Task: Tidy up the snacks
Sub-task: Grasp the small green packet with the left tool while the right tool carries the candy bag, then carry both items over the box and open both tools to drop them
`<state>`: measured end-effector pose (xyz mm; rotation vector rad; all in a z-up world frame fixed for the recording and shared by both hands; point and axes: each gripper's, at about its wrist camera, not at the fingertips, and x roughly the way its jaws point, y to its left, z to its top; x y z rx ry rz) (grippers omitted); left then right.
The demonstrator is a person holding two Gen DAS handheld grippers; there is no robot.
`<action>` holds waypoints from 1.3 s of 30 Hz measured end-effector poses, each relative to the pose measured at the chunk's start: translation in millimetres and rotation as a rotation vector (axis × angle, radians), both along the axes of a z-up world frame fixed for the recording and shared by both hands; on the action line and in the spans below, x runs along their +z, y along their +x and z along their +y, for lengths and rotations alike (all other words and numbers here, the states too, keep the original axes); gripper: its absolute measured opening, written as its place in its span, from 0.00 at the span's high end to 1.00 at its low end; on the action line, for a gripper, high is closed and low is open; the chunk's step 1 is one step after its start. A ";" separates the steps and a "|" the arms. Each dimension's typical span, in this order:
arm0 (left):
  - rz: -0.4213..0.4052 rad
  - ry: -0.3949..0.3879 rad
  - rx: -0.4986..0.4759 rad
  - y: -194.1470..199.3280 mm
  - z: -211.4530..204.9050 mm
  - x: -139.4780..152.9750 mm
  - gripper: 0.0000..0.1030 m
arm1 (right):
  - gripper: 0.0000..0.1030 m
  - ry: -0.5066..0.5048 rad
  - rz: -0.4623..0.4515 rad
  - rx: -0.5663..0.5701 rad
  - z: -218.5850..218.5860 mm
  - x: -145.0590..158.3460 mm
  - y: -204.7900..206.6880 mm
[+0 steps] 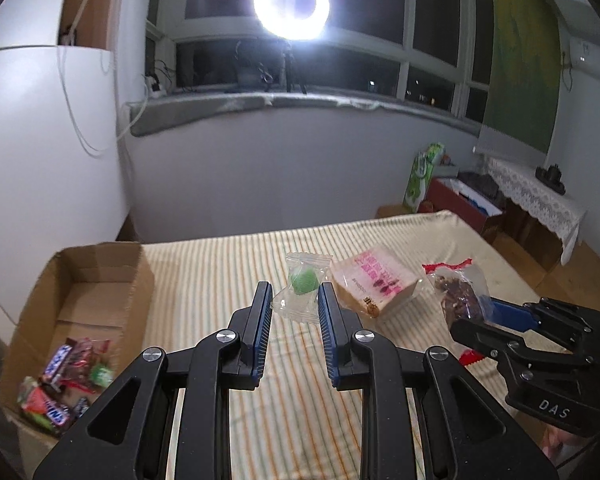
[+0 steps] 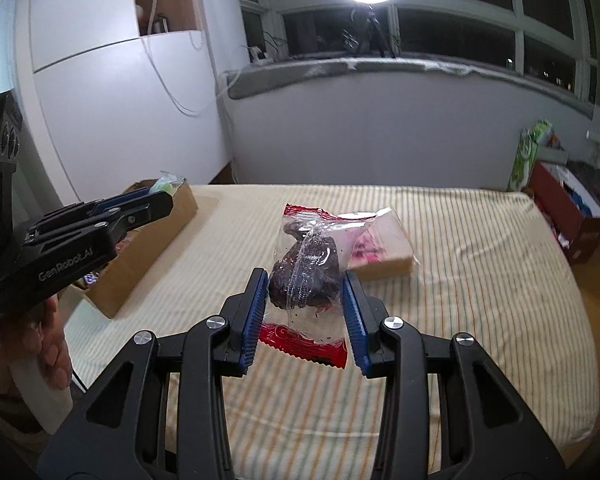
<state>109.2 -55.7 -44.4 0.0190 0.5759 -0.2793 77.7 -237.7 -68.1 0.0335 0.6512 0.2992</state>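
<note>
My left gripper [image 1: 294, 292] is shut on a clear packet with a green candy [image 1: 303, 280], held above the striped tablecloth [image 1: 220, 280]. In the right wrist view this gripper [image 2: 156, 196] hangs over the cardboard box [image 2: 140, 248] with the green candy [image 2: 164, 187] at its tip. My right gripper [image 2: 305, 284] is shut on a clear packet with red ends that holds a dark brown cake [image 2: 303, 268], lifted off the cloth. From the left wrist this gripper [image 1: 487, 308] shows at the right with the brown cake [image 1: 459, 296]. A wrapped bread slice with pink print [image 1: 375, 284] [image 2: 383, 252] lies on the cloth.
The open cardboard box [image 1: 100, 276] at the left table edge holds several wrapped snacks [image 1: 66, 376]. Beyond the table's right side stand a red box [image 1: 459, 204], a green bag [image 1: 423, 176] and a lace-covered shelf [image 1: 539, 196]. A person's hand [image 2: 48, 344] grips the left tool.
</note>
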 end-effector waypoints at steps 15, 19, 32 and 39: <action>-0.075 -0.057 0.136 -41.2 93.7 24.0 0.79 | 0.62 -0.060 -0.044 0.163 111.6 27.6 -13.5; -0.080 -0.057 0.198 -49.7 129.2 23.4 0.79 | 0.62 -0.065 -0.047 0.232 152.3 28.7 -9.2; -0.047 -0.052 0.359 -51.6 210.9 2.7 0.79 | 0.62 -0.074 -0.036 0.404 250.5 19.3 8.0; -0.015 -0.052 0.371 -36.6 219.8 -12.9 0.79 | 0.62 -0.076 -0.009 0.427 268.3 2.4 28.7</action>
